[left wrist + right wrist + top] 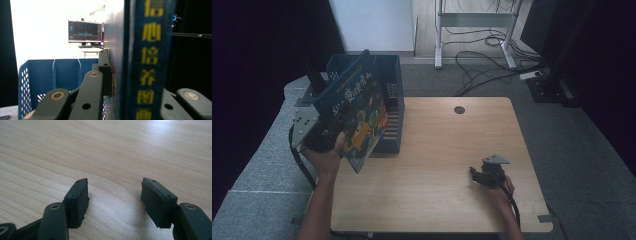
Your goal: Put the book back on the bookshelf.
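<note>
The book is clamped in the left gripper and held tilted in the air over the blue rack, not yet dropped into a slot, so the filing looks about half done, while the right gripper rests on the table, jaws apart and empty.

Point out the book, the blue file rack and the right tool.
book [357, 112], high view, on its front cover.
blue file rack [393, 90], high view, on its perforated right wall.
right tool [113, 195], right gripper view, midway between its open tips.
</note>
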A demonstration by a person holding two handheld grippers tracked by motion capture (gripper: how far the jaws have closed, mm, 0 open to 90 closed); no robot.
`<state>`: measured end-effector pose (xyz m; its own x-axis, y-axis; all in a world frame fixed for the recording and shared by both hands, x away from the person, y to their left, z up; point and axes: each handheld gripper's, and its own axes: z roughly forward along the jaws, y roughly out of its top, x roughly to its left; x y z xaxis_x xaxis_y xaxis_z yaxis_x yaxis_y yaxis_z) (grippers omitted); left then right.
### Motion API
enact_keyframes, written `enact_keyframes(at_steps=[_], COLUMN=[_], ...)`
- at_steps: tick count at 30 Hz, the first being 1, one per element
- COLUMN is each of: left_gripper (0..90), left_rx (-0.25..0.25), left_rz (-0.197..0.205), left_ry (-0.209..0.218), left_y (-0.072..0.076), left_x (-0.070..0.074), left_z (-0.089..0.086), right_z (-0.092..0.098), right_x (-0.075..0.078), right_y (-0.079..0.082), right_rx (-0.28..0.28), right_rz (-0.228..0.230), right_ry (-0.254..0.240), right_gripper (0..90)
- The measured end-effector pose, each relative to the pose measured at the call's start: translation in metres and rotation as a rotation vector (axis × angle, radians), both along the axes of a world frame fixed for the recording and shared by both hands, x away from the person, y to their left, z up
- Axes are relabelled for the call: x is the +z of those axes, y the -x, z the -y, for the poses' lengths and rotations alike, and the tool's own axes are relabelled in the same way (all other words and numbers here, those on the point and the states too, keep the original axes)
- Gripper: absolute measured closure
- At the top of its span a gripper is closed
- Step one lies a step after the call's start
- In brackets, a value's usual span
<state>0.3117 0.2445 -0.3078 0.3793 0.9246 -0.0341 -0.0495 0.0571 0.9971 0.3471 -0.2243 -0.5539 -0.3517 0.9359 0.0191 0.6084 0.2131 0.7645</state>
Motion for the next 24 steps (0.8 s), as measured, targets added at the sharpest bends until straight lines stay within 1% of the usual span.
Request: enact_keyframes(at_steps=[7,12,17,24], left_gripper=[82.1,82.2,82.1,82.1], left_rx=[0.006,0.008,0.021,0.042], left_rz=[0.0,-0.01,-0.014,-0.03], left_ry=[-0.013,-0.008,-0.01,-0.011], left_y=[-0.01,-0.019,-0.028,-0.042], left_x=[0.002,0.003,0.004,0.004], left_z=[0.011,0.015,0.019,0.023], right_z=[0.0,0.0,0.0,0.0], right_x=[0.0,0.0,0.0,0.0], right_y=[0.0,0.0,0.0,0.0], right_rx=[0.001,0.001,0.001,0.002], right_rz=[0.001,0.001,0.001,0.001], right_ry=[-0.001,0.001,0.001,0.0], right_gripper=[38.0,37.9,37.9,37.9])
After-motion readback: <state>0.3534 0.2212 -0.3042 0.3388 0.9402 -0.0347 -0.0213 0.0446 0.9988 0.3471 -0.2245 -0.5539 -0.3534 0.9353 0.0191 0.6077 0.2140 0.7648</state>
